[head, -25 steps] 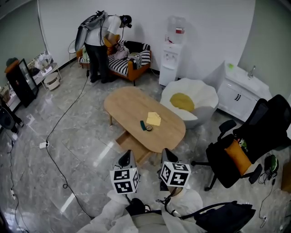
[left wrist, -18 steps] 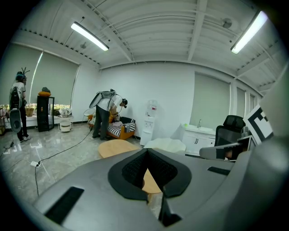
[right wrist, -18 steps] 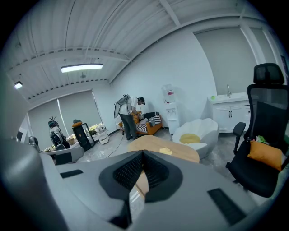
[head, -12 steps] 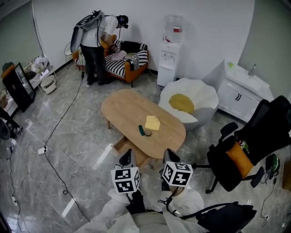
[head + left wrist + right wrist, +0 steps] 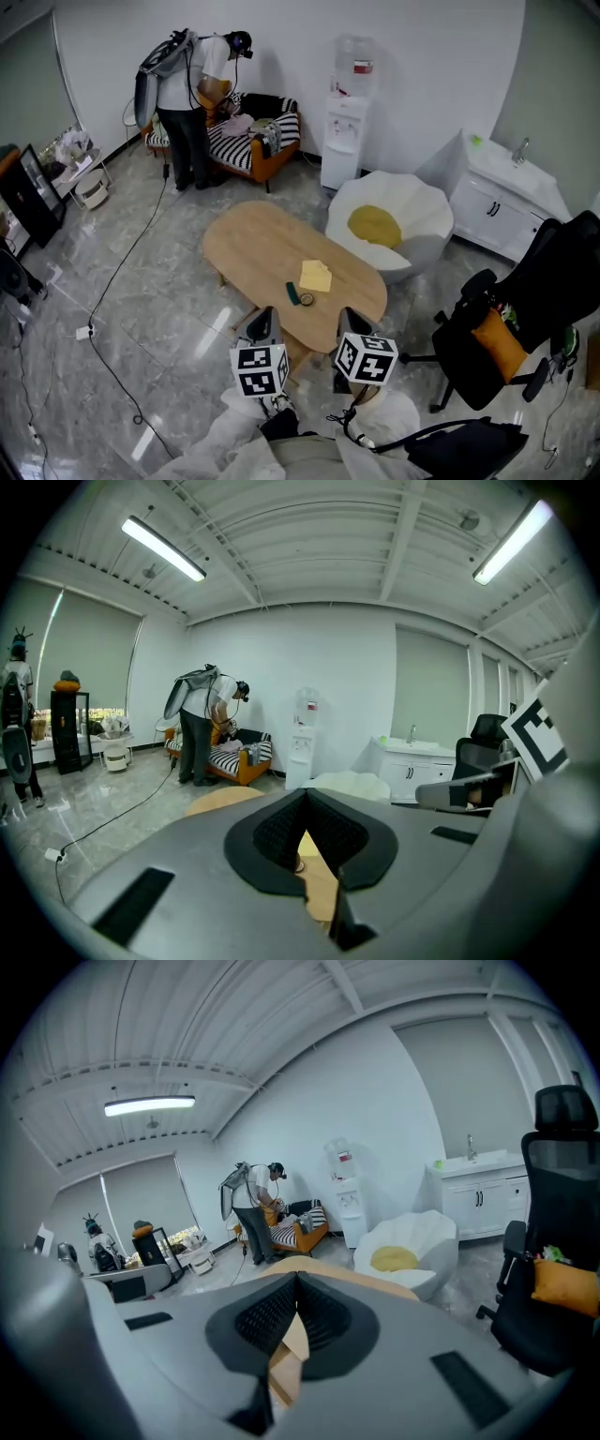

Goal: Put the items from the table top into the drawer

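An oval wooden table (image 5: 262, 248) stands just ahead of me. On its near half lie a yellow pad (image 5: 316, 277), a dark green strip (image 5: 293, 292) and a small tape roll (image 5: 307, 300). Under the table's near edge the wooden drawer (image 5: 246, 321) stands pulled out, mostly hidden behind my grippers. My left gripper (image 5: 262, 319) and right gripper (image 5: 349, 319) are side by side at the table's near edge, both shut and holding nothing. In the left gripper view the left gripper's (image 5: 305, 794) tips meet over the table (image 5: 217, 801). The right gripper (image 5: 296, 1277) shows the same in its own view.
A white round chair (image 5: 412, 202) with a yellow cushion sits past the table's right end. A black office chair (image 5: 511, 319) is at my right. A cable (image 5: 120, 272) crosses the floor on the left. A person (image 5: 183, 98) stands by a striped sofa (image 5: 258, 141) next to a water dispenser (image 5: 342, 131).
Both grippers and my head have moved toward the table together; the table and drawer sit closer to the grippers, and the drawer is now largely covered by them. The jaws stayed shut.
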Available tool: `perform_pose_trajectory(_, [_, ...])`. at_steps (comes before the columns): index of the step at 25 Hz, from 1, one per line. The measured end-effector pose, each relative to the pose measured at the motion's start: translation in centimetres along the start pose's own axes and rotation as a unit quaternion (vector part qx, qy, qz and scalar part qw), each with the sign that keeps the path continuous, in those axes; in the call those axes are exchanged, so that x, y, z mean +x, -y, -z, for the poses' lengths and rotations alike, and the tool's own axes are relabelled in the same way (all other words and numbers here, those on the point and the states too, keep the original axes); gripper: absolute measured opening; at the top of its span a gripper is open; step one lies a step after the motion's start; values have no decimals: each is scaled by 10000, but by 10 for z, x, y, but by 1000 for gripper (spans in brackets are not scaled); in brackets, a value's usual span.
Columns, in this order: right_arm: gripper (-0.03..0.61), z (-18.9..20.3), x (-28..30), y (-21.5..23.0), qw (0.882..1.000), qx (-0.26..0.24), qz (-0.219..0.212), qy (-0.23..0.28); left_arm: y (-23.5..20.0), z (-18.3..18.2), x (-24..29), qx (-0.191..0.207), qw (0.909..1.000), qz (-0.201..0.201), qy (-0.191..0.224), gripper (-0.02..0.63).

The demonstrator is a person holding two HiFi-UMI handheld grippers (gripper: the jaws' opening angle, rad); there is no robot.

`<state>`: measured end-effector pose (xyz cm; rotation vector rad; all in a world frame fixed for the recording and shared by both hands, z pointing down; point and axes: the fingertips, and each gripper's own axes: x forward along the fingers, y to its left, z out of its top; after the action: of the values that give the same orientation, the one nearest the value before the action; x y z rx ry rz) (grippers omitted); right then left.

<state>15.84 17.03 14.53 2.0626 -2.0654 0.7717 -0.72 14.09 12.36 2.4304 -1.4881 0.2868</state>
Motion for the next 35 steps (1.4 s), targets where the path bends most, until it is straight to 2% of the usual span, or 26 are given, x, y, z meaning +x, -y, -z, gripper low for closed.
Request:
perform_pose_trajectory(13, [61, -10, 145, -33, 9986, 286, -177, -403, -80, -9, 99, 254, 9982, -155, -524, -1])
perform_pose_trajectory(19, [61, -11, 195, -39, 9980, 222, -85, -584, -111, 8, 150, -106, 9969, -176, -763, 0])
perform_pose_trajectory(24, [61, 18, 203, -11, 9942, 185, 221, -1032, -110, 44, 166, -388, 9934, -124, -1073, -1])
perform_pose_trajectory(27, [63, 48, 221, 5, 9909, 174, 309, -1296, -121, 79, 172, -497, 9895, -317, -1323, 0])
perform_pose_trajectory(31, [61, 92, 264, 21, 9836, -42, 275, -1780, -134, 123, 191, -853, 9798, -703, -1667, 0])
perform_pose_trajectory(35, [61, 111, 295, 17, 9808, -258, 53, -1933, -137, 160, 210, -961, 9736, -753, -1927, 0])
